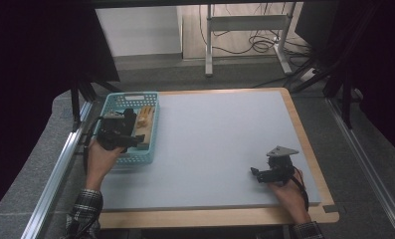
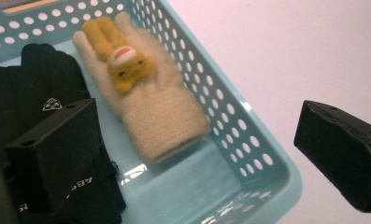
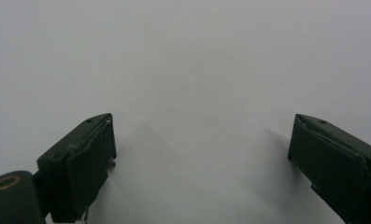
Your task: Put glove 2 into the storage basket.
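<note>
A light blue perforated basket (image 1: 152, 130) sits at the table's left edge. In it lie a cream knitted glove (image 2: 150, 100) with a yellow animal figure (image 2: 120, 58) sewn on it, and a black glove (image 2: 38, 79) beside it. My left gripper (image 1: 119, 130) hovers over the basket (image 2: 248, 135), open: one jaw is above the black glove, the other outside the basket's rim. The cream glove (image 1: 144, 120) lies between the jaws, untouched. My right gripper (image 1: 270, 174) rests low over the bare grey mat (image 3: 188, 70) at the front right, open and holding nothing.
A grey mat (image 1: 220, 144) covers the wooden table (image 1: 304, 144). Metal rails (image 1: 55, 179) run along both sides. Beyond the far edge stand a table frame (image 1: 245, 30) and loose cables on the floor. Dark curtains close both sides.
</note>
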{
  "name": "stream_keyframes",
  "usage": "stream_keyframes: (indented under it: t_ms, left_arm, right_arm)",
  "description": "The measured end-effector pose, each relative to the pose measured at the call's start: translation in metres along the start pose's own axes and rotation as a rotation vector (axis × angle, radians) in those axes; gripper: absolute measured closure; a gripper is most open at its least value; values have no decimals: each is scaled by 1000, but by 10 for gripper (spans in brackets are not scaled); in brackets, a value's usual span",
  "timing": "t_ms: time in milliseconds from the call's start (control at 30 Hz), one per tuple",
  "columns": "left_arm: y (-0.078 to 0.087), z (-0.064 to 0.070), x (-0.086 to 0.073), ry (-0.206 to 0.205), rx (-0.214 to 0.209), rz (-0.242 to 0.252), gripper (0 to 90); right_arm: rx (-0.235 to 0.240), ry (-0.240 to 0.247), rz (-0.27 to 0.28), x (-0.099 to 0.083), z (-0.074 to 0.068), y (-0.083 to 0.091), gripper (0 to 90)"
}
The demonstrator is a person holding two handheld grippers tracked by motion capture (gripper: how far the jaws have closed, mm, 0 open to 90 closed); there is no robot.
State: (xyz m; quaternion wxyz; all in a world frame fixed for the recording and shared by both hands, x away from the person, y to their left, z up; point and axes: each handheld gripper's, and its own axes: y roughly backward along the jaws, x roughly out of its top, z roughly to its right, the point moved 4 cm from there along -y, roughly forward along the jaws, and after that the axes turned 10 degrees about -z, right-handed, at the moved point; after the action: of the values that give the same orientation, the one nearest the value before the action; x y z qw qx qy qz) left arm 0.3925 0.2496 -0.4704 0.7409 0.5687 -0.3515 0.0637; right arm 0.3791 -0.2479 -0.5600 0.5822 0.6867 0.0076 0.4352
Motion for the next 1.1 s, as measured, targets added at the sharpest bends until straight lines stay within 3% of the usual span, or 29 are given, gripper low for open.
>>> stream_keyframes:
  t_ms: [1100]
  left_arm:
    - [-16,43,-2,-91,-73,46,9]
  right_arm:
    - [-1,1,0,0,0,0,73]
